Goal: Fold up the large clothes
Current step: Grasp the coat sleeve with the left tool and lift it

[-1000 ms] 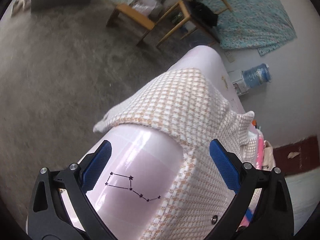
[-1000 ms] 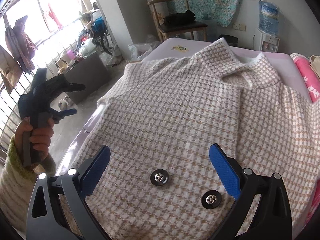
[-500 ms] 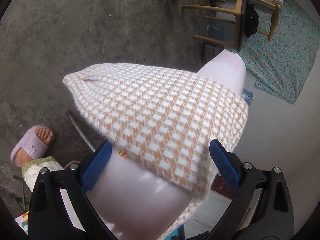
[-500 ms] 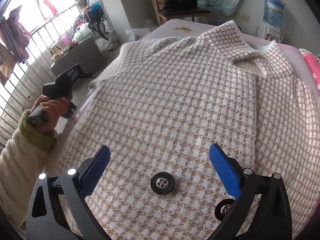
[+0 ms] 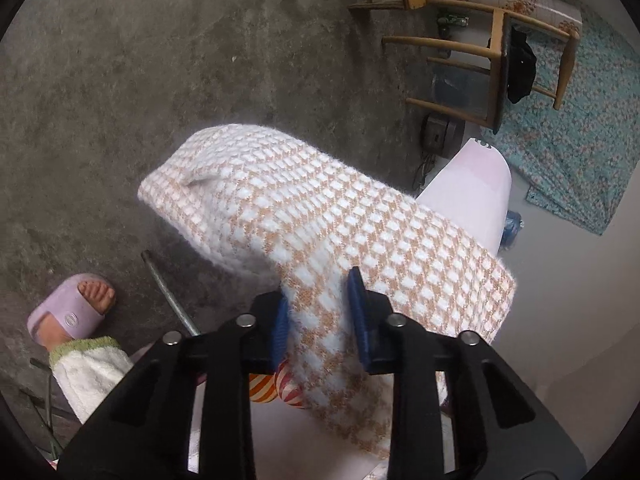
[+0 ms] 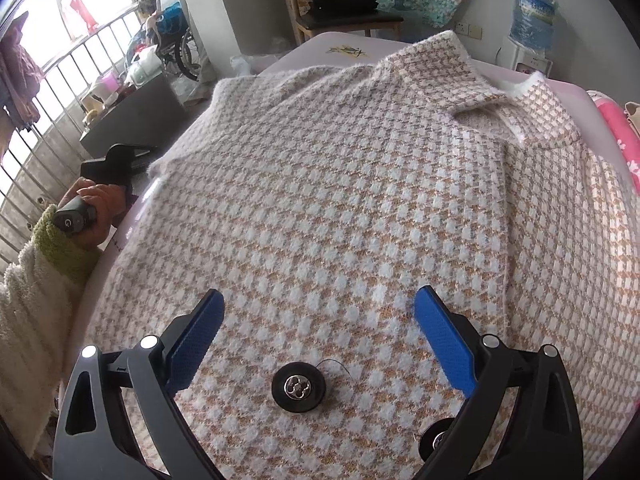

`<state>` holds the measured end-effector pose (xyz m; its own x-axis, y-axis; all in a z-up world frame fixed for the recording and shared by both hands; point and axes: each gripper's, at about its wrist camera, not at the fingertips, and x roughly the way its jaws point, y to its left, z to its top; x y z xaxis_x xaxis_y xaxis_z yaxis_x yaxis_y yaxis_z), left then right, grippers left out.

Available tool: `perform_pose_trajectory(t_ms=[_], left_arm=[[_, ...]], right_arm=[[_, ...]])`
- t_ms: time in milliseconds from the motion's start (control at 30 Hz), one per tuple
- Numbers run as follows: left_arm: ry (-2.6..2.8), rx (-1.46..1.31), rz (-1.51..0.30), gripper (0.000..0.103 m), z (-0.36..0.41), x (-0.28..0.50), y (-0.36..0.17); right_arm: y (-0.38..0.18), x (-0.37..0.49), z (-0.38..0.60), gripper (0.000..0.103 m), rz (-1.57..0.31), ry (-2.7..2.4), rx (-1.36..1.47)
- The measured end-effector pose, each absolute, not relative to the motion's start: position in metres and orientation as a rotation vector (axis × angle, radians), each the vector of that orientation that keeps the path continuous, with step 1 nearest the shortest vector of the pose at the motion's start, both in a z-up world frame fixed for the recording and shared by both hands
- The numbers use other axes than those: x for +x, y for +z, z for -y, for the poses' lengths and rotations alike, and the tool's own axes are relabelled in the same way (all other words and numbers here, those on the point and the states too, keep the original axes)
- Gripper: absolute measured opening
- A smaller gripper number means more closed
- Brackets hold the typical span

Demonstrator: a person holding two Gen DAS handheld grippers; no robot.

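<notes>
Left wrist view: left tool (image 5: 318, 320) clamps the sleeve (image 5: 304, 216) of the checked coat (image 6: 360, 200) where it hangs off the bench (image 5: 476, 184) edge.
Its jaws have just been closing, and the blue pads now pinch the sleeve, probably so it can be lifted and folded across the body. Right tool (image 6: 318, 328) hovers with jaws apart above the coat front, which lies spread flat on the bench, near a black button (image 6: 298, 388), likely ready to steady the cloth.

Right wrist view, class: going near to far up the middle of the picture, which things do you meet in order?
Black button → houndstooth coat → coat collar → pale table edge → wooden chair holding dark folded clothes.
</notes>
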<state>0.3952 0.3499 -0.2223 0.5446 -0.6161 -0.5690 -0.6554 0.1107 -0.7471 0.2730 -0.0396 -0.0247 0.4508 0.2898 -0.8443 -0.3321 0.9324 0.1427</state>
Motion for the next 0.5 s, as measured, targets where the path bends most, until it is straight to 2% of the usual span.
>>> perform_pose_trajectory(t_ms=[133, 267, 367, 500], left_arm=[[0.15, -1.239, -1.076, 0.014, -0.352, 0.403, -0.162], [0.252, -0.81, -0.963, 0.013, -0.323, 0.408, -0.072], [0.287, -0.455, -0.833, 0.013, -0.274, 0.405, 0.003], [0.2, 0.033, -0.643, 0.013, -0.155, 0.381, 0.083]], right_arm=[[-0.022, 0.271, 0.044, 0.09, -1.025, 0.376, -0.037], [-0.014, 0.266, 0.053, 0.09, -1.002, 0.365, -0.031], [-0.005, 0.258, 0.061, 0.09, -0.975, 0.349, -0.032], [0.005, 0.247, 0.074, 0.09, -0.95, 0.319, -0.022]])
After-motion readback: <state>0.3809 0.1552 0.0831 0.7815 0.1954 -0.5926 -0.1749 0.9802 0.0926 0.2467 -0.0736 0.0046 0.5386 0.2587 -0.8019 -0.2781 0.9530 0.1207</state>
